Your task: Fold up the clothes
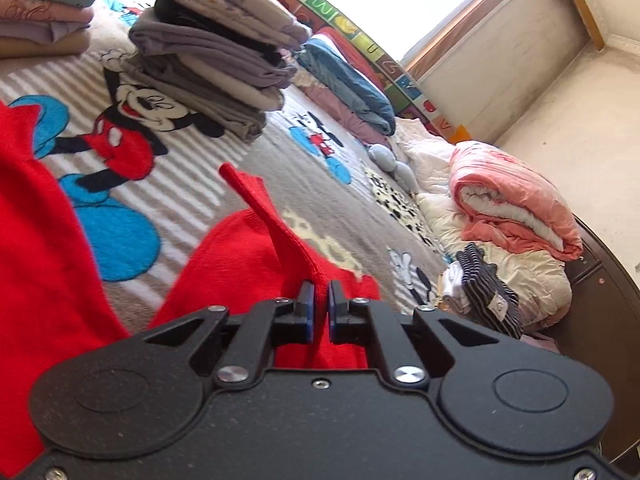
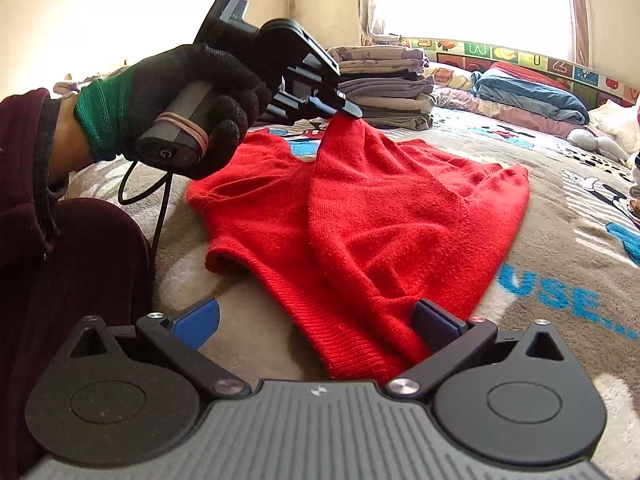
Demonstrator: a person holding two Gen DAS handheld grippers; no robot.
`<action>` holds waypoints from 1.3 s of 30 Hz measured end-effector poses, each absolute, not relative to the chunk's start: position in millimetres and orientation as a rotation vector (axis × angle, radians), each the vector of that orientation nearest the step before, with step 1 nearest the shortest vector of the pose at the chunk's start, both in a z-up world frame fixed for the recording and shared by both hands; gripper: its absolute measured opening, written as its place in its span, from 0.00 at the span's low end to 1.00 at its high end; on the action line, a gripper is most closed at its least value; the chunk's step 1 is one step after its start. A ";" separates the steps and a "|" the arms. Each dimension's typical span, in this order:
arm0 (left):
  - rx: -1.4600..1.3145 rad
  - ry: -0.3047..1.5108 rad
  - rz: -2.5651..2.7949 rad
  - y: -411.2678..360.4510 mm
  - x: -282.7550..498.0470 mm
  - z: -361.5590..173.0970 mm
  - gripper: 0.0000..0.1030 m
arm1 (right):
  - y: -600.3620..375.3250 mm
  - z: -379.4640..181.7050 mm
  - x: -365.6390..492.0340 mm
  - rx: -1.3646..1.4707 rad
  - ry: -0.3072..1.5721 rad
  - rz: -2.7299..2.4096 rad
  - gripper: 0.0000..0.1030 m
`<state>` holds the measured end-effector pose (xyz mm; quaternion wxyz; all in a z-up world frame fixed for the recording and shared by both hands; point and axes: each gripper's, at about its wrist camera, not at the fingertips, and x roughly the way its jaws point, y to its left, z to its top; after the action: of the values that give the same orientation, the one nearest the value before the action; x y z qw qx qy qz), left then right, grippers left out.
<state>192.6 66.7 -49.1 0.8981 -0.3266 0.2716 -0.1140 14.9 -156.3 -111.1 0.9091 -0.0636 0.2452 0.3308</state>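
Observation:
A red knit sweater point(image 2: 360, 216) lies spread on the cartoon-print blanket point(image 2: 560, 240). My left gripper point(image 1: 320, 304) is shut on a pinched fold of the red sweater point(image 1: 256, 256) and holds it lifted off the bed. The right wrist view shows that same left gripper point(image 2: 348, 109) in a black-gloved hand point(image 2: 192, 92), pulling a peak of the fabric up. My right gripper point(image 2: 316, 320) stands open low over the ribbed hem, one blue pad point(image 2: 200, 320) on each side of it, with the cloth between the fingers but not clamped.
A stack of folded grey and beige clothes point(image 1: 216, 52) stands on the blanket beyond the sweater. More folded piles point(image 1: 44, 4), a blue bundle point(image 1: 352, 80), a pink quilt point(image 1: 516, 200) and striped socks point(image 1: 488, 292) lie around. A dark red sleeve point(image 2: 60, 264) fills the left.

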 end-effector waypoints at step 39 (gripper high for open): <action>0.568 0.834 -0.413 -132.4 236.9 -75.3 0.28 | -161.3 -103.5 9.5 -0.095 0.471 0.751 0.99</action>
<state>236.9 -132.4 -75.3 0.8550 0.2699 0.3968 -0.1966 9.5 -161.3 -103.5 0.9022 -0.0461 0.2279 0.3634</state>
